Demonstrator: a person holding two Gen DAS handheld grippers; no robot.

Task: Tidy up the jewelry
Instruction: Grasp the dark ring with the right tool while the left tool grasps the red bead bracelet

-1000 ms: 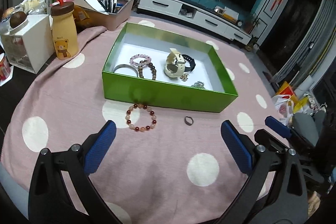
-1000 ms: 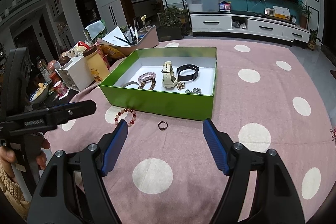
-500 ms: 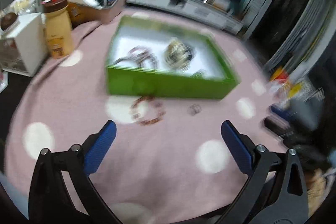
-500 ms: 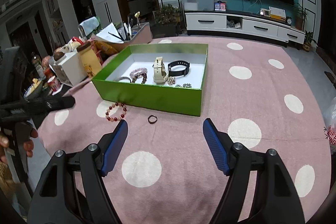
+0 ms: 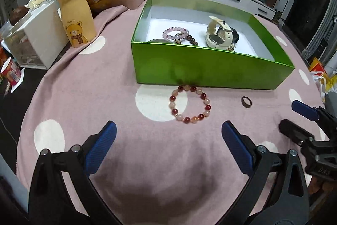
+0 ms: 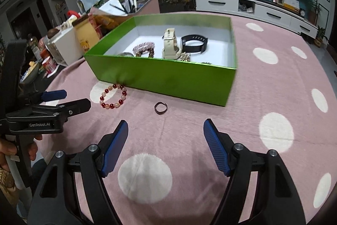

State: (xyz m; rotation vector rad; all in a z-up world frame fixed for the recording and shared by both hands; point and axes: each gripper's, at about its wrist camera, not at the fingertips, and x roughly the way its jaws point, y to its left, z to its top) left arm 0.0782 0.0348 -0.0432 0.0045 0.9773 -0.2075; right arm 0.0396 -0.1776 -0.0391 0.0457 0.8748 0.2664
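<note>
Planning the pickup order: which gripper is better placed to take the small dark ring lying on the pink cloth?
Probably the right gripper: open, with the small dark ring just ahead between its fingers. The left gripper faces the red-and-pink beaded bracelet instead.

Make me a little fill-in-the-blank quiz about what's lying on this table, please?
1. The red and pink bead bracelet lies on the tablecloth, just in front of the ____ box.
2. The small dark ring lies ____ the box, not in it.
3. The cream watch sits in the box next to a ____ watch.
4. Both the left gripper and the right gripper hold ____.

Missing words: green; outside; black; nothing
</note>
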